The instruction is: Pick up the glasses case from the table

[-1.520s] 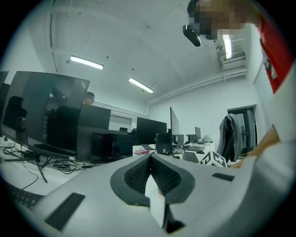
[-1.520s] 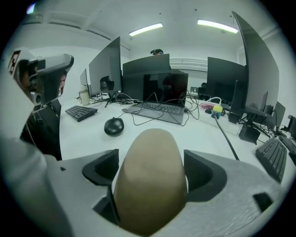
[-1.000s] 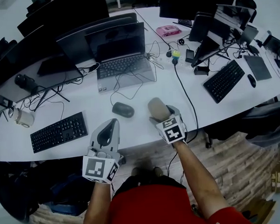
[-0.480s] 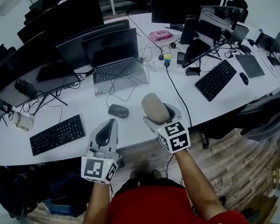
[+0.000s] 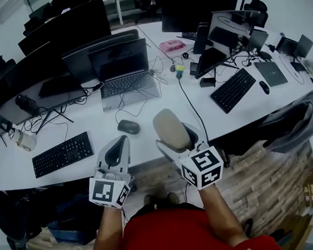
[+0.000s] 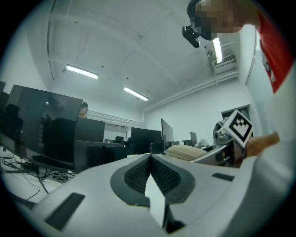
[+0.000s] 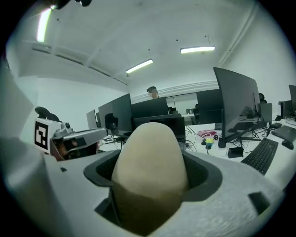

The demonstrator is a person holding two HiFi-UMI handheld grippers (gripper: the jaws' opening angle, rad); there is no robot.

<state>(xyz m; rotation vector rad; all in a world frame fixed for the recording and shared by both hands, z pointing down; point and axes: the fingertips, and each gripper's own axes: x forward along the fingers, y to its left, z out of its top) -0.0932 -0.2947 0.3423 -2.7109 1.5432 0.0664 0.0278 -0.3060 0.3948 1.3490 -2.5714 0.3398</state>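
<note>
Jaws of our left gripper (image 5: 116,150) (image 6: 150,180) are pressed together with nothing between them, low in front of us. Our right gripper (image 5: 174,137) (image 7: 150,185) clamps the beige glasses case (image 5: 168,127) (image 7: 150,157). The case's near end is buried between the jaws; only the rounded far end shows. It hangs above the table (image 5: 145,109) edge. Beyond lie a mouse (image 5: 128,127), a keyboard (image 5: 62,154) and a laptop (image 5: 126,71).

The glasses case (image 5: 170,129) sits between the jaws of the right gripper (image 5: 177,139), above the table's (image 5: 93,117) near edge. On the table, the mouse (image 5: 128,127) lies at the case's 9 o'clock, the keyboard (image 5: 63,154) farther out at 8 o'clock, and the laptop (image 5: 126,71) behind at 11 o'clock. The left gripper (image 5: 116,150) hangs at the case's 8 o'clock, between keyboard and case.
</note>
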